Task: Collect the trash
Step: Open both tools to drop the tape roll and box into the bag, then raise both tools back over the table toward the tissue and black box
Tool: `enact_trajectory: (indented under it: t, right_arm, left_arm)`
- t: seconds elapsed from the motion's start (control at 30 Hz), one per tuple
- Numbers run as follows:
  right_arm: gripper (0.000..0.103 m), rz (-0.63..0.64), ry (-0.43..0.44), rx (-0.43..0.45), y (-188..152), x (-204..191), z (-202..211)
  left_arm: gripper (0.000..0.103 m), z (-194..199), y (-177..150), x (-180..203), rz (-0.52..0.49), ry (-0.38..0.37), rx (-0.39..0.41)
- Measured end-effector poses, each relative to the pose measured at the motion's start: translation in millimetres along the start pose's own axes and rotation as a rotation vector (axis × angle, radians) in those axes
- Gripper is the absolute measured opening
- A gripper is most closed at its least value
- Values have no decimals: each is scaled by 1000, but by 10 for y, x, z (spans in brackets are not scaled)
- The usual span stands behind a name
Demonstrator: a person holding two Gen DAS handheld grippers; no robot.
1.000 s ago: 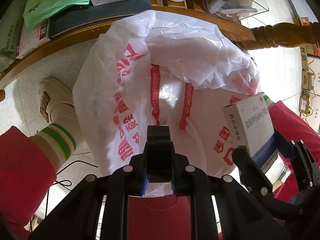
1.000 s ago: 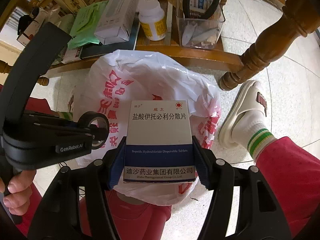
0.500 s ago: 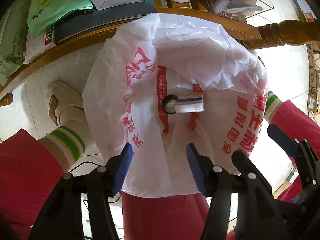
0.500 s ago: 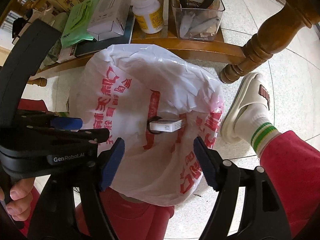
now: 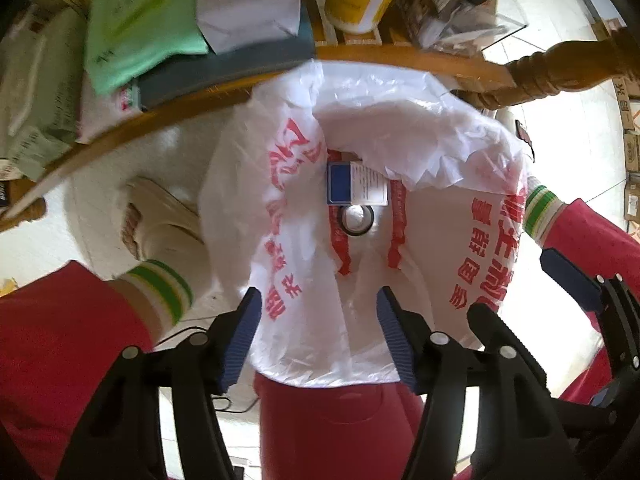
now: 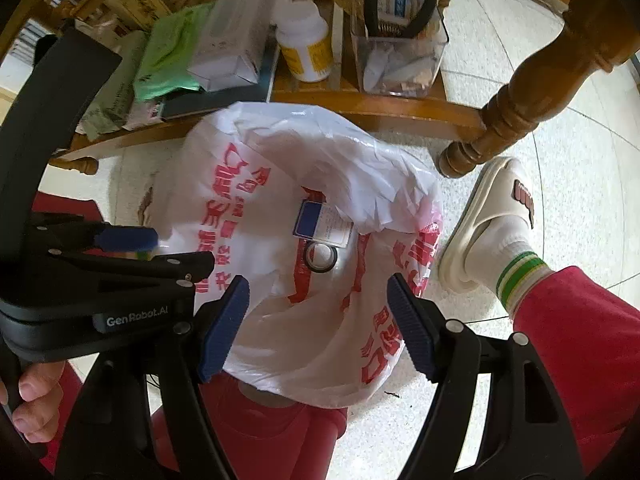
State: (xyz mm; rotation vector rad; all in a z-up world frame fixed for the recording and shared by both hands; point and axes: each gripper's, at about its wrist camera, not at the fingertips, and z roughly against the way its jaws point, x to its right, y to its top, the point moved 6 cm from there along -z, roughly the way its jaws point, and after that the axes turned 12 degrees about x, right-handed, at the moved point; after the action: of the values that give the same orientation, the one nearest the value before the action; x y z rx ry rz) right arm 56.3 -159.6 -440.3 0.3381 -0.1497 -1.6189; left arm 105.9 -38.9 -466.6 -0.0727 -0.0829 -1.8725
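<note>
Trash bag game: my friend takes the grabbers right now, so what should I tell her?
Left gripper: open, holding nothing, above the near rim of the white plastic bag.
Right gripper: open, holding nothing, also above the bag.
In the bag: the medicine box and a black tape roll beside it at the bottom.
Done: those two pieces are in.
Left: the wooden shelf behind the bag holds a white bottle, a green packet and a white carton; which are trash is your call.
</note>
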Motion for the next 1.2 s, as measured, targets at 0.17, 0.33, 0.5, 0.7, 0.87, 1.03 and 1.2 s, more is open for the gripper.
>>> enact_trajectory:
  t: [0.17, 0.33, 0.5, 0.7, 0.87, 1.03, 1.2]
  right_arm:
    - [79, 10, 23, 87, 13, -38, 396]
    - [82, 33, 45, 193, 14, -81, 1028]
    - [87, 15, 71, 317, 151, -2, 1749]
    - [92, 81, 41, 505, 563, -1, 2654]
    - [94, 202, -22, 643, 819, -124, 3257]
    - [95, 311, 8, 713, 996, -377, 3696]
    - [95, 362, 75, 724, 1126, -546, 3950]
  left_arm:
    - [74, 491, -95, -6, -31, 5, 102]
    - [80, 1160, -267, -53, -104, 20, 227]
    - [80, 1997, -390, -239, -177, 48, 345]
    - [89, 3285, -173, -463, -171, 98, 539]
    - [92, 4018, 51, -563, -123, 42, 622]
    - [92, 4432, 282, -459, -221, 60, 651]
    - [92, 4578, 396, -209, -500, 47, 636]
